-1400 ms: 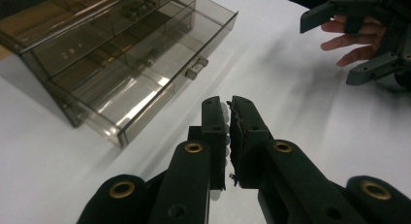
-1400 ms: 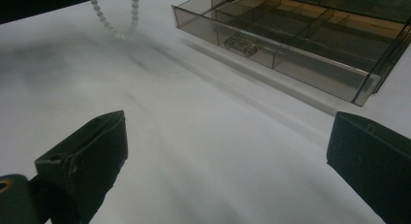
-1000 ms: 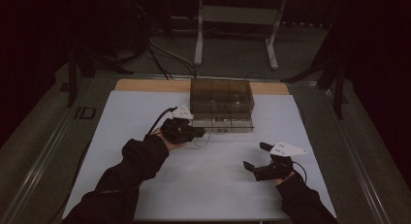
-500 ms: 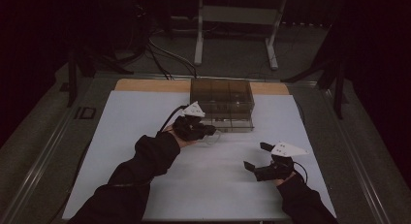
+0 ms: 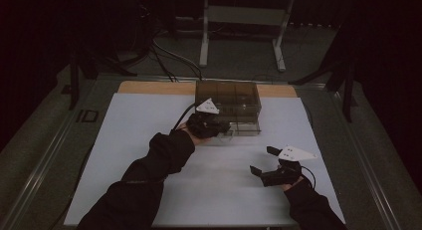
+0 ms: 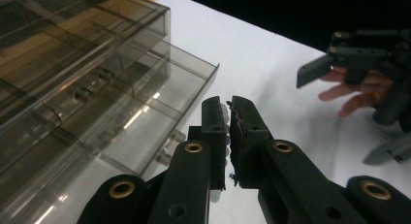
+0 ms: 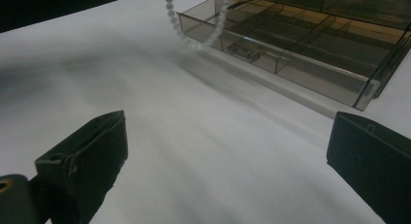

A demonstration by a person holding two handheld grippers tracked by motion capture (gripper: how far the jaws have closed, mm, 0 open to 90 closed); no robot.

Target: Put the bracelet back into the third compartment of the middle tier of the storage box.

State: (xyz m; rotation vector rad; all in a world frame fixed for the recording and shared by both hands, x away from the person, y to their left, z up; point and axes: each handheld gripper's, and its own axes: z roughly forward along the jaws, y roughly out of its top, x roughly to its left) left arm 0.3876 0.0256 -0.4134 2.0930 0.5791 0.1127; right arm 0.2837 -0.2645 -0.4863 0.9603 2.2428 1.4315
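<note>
left gripper (image 6: 228, 118) pinched, right gripper (image 7: 228, 151) agape

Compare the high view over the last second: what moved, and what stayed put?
The left gripper moved rightward along the front of the clear compartment box, toward its pulled-out drawer. Its fingers are shut on a bead string, which dangles above the drawer. The right gripper, open over the white table, stayed put, as did the box.

1. The left gripper (image 6: 228, 112) has its black jaws pressed together on a string of white beads (image 6: 223, 118).
2. A clear plastic drawer box (image 6: 72, 78) sits left, one drawer (image 6: 160, 107) pulled out.
3. The right gripper (image 6: 358, 56) is far right.
</note>
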